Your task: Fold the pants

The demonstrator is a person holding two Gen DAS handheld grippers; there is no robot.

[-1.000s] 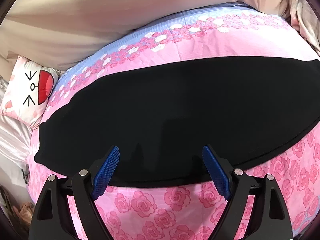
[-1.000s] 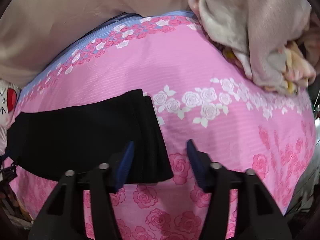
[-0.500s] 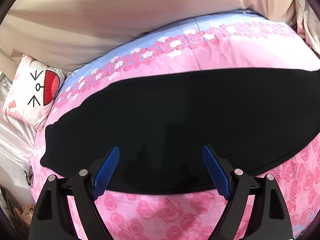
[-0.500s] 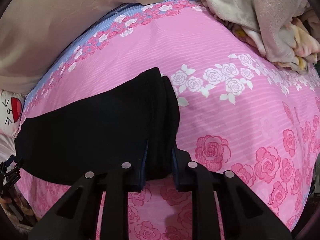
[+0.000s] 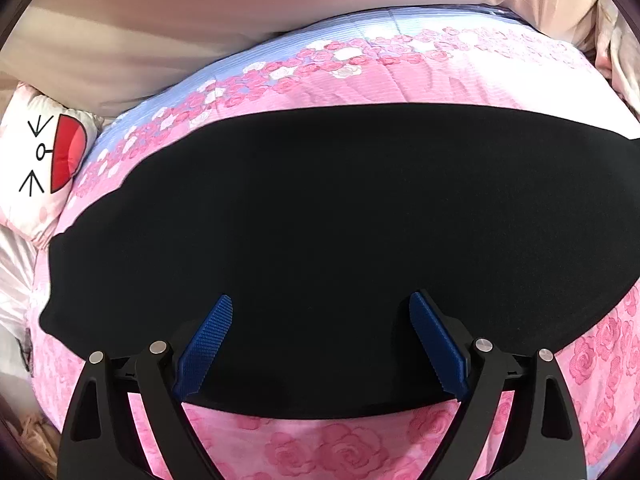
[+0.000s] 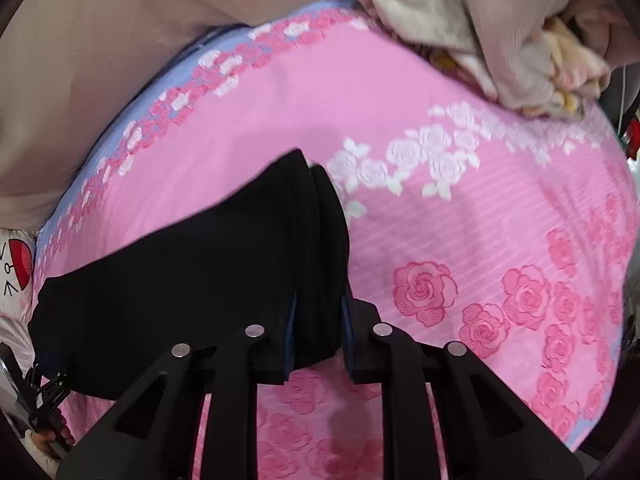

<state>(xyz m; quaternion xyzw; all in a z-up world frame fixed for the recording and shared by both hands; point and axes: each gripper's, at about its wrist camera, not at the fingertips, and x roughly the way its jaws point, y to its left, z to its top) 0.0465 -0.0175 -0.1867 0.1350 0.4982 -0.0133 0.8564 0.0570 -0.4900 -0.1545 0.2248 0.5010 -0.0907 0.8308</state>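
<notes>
Right wrist: our right gripper (image 6: 318,320) clamps the pants (image 6: 180,280) on the rose bedspread (image 6: 460,220) (beige curtain behind); left gripper (image 5: 320,344) gapes.

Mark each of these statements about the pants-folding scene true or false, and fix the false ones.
1. The right gripper is closed on an end of the black pants. True.
2. The left gripper also pinches the cloth. False: its fingers stand wide apart over the pants.
3. The pants lie on a pink rose-print bedspread. True.
4. The cartoon-face pillow rests on the pants. False: it sits apart, at the bed's edge.
5. Beige cloth is piled on the bed beyond the pants. True.
</notes>
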